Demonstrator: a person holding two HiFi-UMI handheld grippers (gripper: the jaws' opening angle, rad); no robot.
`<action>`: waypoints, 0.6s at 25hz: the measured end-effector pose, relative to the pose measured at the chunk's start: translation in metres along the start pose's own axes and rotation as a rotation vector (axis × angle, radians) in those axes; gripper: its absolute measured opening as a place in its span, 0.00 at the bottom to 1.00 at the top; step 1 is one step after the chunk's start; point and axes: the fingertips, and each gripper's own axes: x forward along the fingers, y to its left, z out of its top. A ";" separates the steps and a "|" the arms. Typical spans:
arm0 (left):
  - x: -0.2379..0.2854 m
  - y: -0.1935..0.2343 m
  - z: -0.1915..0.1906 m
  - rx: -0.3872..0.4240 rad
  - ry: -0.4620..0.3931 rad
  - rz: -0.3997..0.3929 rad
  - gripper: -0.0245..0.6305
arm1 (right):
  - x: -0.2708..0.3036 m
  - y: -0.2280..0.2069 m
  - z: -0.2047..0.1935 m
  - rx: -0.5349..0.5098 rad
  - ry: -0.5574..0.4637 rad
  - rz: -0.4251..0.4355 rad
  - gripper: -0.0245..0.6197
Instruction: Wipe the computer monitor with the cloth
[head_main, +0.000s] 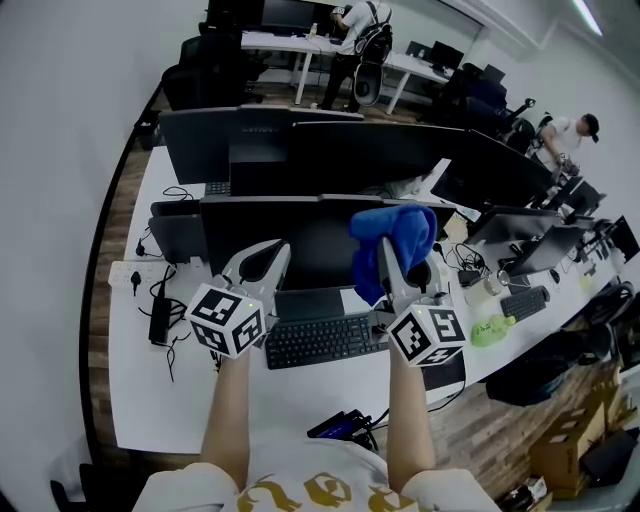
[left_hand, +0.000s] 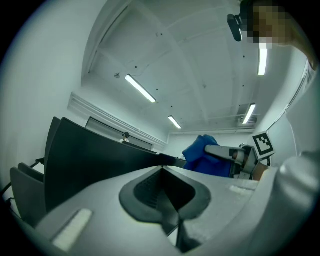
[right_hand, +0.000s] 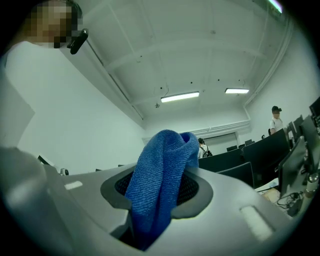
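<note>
Right gripper (head_main: 392, 262) fingers clamped on blue cloth (right_hand: 160, 172); left gripper (left_hand: 167, 197) fingers closed, empty.

Cloth (head_main: 396, 238), centre of head view: solid blue, with a fine ribbed weave in the right gripper view. Monitor (head_main: 300, 240) behind it: black, screen dark. Left gripper (head_main: 264, 262) and right gripper (head_main: 390, 265): pale grey shells, dark grey pads (right_hand: 192, 192), cubes with black-and-white square markers. Keyboard (head_main: 325, 340), lower centre: black. Desk (head_main: 290, 400): white. Bottle (head_main: 492, 330), right of frame: bright green. Floor (head_main: 100, 300), left edge: brown wood planks.
</note>
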 end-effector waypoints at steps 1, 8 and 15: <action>0.001 0.001 0.000 0.001 0.000 0.000 0.04 | 0.003 0.000 0.003 -0.004 -0.007 -0.001 0.30; 0.017 -0.002 0.003 0.024 0.011 -0.040 0.04 | 0.029 0.000 0.020 -0.060 -0.038 -0.008 0.30; 0.032 -0.001 0.001 0.030 0.024 -0.078 0.04 | 0.057 0.008 0.021 -0.124 -0.044 0.008 0.30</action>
